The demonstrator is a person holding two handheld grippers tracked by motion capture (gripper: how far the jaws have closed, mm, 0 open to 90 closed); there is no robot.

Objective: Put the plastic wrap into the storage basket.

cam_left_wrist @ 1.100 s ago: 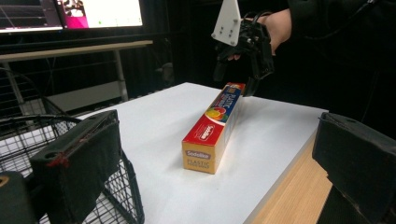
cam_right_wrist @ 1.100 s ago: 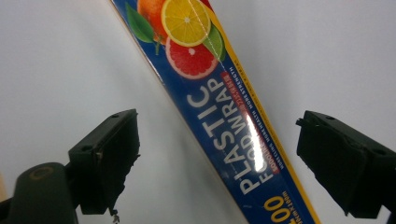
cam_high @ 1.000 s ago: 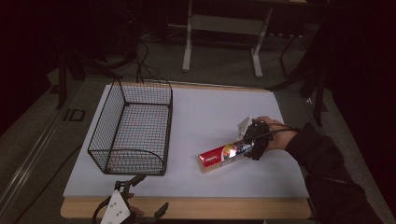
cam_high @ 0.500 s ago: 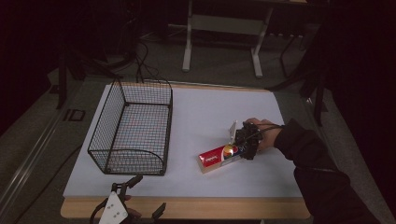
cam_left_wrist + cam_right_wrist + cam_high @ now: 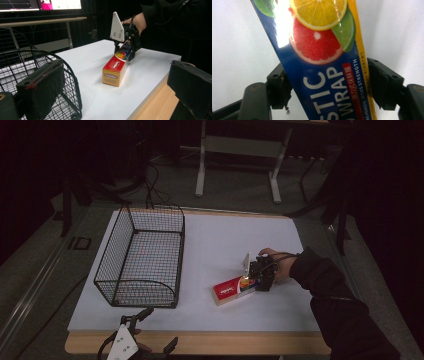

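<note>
Plastic-wrap carton (image 5: 233, 290), a long red, blue and yellow cardboard box printed with citrus slices, lies flat on the white bench (image 5: 220, 240), well to the right of the black wire basket (image 5: 142, 257) and apart from it. Its long axis runs slantwise, the red end toward the bench's near edge, the blue end away from the basket. At that blue end the right gripper (image 5: 252, 281) straddles the box from above; its jaws have just been closing, and the black pads (image 5: 384, 83) now sit against both long sides, so the box looks clamped across its width. The left gripper (image 5: 150, 330) hovers at the near edge, just in front of the basket, jaws spread wide and holding nothing. Any lift likely falls to the right hand, with the basket lying off the carton's red end.
</note>
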